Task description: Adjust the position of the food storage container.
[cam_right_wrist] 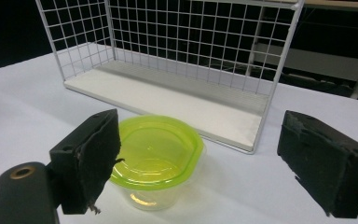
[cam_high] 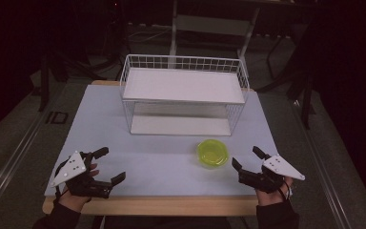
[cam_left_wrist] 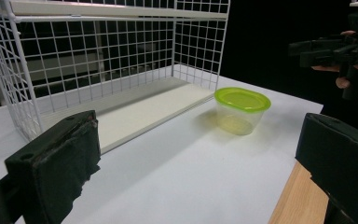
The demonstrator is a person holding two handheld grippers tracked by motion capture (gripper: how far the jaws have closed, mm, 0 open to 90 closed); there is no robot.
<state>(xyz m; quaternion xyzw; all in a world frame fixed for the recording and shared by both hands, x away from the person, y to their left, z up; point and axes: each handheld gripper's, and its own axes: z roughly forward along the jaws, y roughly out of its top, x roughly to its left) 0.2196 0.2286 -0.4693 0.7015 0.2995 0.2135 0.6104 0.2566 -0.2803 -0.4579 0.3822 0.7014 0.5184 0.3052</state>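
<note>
On the white table top (cam_high: 147, 157), a white wire rack (cam_high: 183, 95) with two flat shelves is standing toward the far side, its open front facing you. Your two forearms are coming in from the near edge, one at each front corner, well apart from each other.

Your left hand (cam_high: 78, 188) is holding the left gripper (cam_high: 108, 164) low over the near left corner, its grey plate tilting up and outward, its jaws spreading wide with nothing between them. Your right hand (cam_high: 271, 191) is holding the right gripper (cam_high: 248, 157) low over the near right corner, jaws likewise gaping and pointing inward, toward the rack.

Between the rack and your right gripper, a small clear tub with a yellow-green lid (cam_high: 213, 153) is sitting upright on the table, just in front of the rack's right end and clear of its lower shelf. From the right gripper view, the tub (cam_right_wrist: 156, 161) is lying close ahead, partly behind the left pad (cam_right_wrist: 88, 163), not touching either pad. From the left gripper view, it (cam_left_wrist: 240, 109) is standing farther off, with open table before it.
</note>
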